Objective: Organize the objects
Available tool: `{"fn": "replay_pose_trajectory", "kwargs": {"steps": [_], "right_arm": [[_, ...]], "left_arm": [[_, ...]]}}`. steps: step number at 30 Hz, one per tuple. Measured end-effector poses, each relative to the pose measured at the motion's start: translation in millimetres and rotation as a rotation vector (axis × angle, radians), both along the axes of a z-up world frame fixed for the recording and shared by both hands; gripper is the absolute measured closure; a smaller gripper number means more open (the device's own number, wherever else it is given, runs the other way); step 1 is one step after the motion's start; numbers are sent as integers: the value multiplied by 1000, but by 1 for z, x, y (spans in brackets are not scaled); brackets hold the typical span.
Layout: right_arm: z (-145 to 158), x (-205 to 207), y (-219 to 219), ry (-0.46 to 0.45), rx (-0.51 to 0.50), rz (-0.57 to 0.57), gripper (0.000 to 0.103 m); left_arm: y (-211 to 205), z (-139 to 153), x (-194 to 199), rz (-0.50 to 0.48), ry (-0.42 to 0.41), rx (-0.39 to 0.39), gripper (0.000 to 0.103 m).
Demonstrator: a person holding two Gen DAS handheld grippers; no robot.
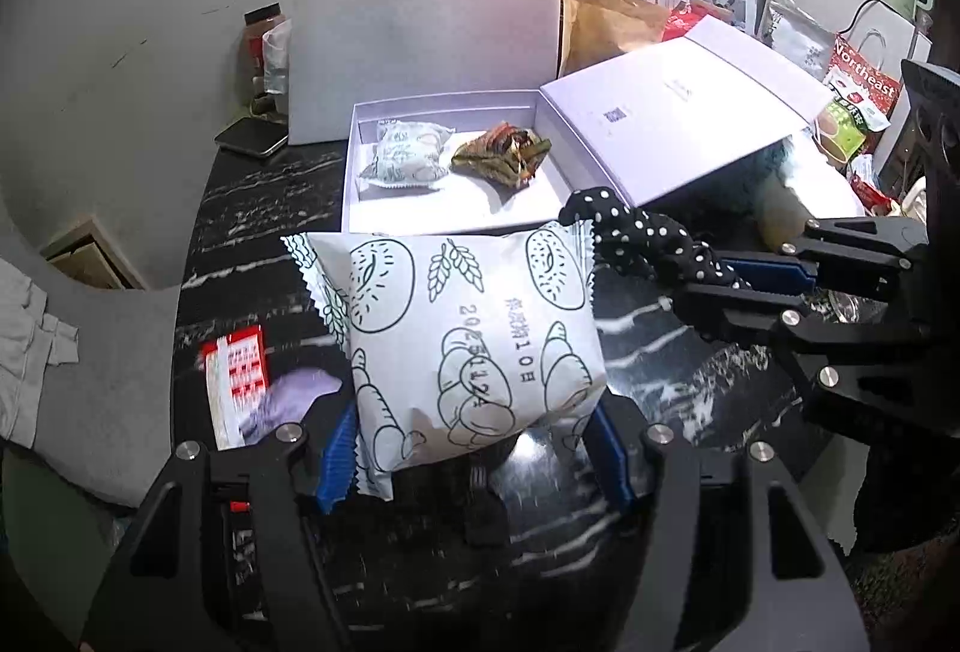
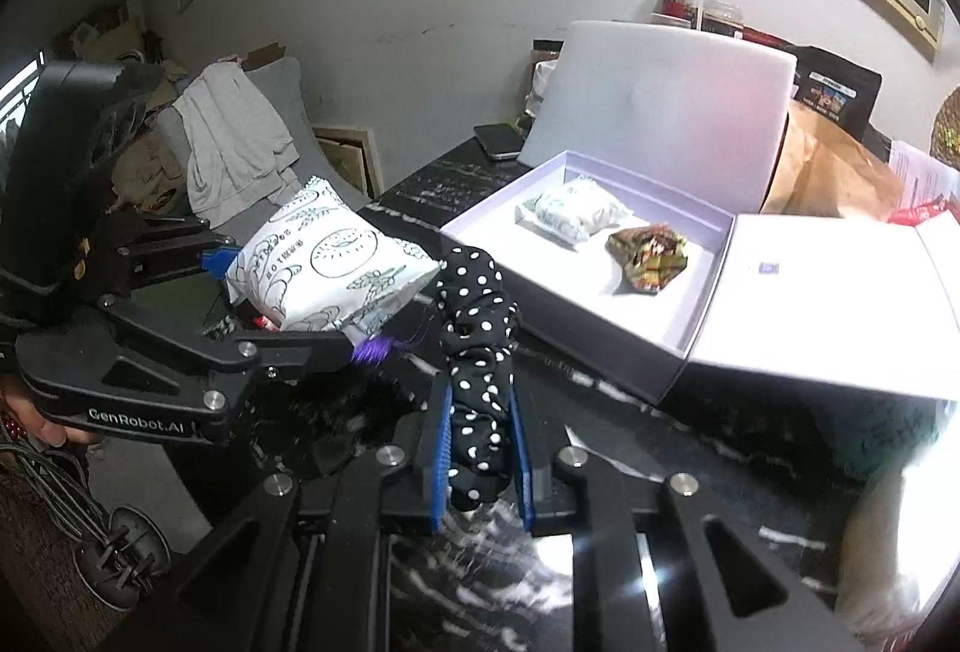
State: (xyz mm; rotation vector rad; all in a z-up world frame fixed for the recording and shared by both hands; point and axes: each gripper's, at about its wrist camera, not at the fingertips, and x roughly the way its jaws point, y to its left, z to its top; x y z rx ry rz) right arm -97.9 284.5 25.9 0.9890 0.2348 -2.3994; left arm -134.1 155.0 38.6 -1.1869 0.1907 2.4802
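Blue-padded, the left gripper [image 1: 474, 433] is clenching a puffy white bread packet [image 1: 462, 346] printed with green loaves, wheat ears and a date, holding it above the black marbled table [image 1: 252, 220]. Beside it, the right gripper [image 2: 480, 457] is pinching a black polka-dot scrunchie [image 2: 480, 352] upright between its pads. Farther back, an open white box [image 1: 354, 172] is holding a smaller white packet [image 1: 405, 153] and a crumpled brown-green wrapper [image 1: 501, 153]. Only the left view is showing a red-and-white sachet [image 1: 234, 376] near the table's edge; only the right view is showing white clothing [image 2: 231, 141] draped over a grey sofa [image 2: 282, 81].
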Motion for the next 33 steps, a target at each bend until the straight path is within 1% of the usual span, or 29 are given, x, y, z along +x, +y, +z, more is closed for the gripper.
{"fn": "replay_pose_trajectory", "kwargs": {"steps": [12,19,23,33], "right_arm": [[7,-61,3,14,4,-15,87],[12,-99,5,29,10,-29,87],[16,-120,6,44,20,-30,87],[15,-175,11,44,30,-41,87]], "left_arm": [[10,5,-73,-13,0,3,41],[21,10,-116,-48,23,-46,41],[25,12,-142,-50,33,-52,41],[39,5,-202,-63,43,-101,41]]}}
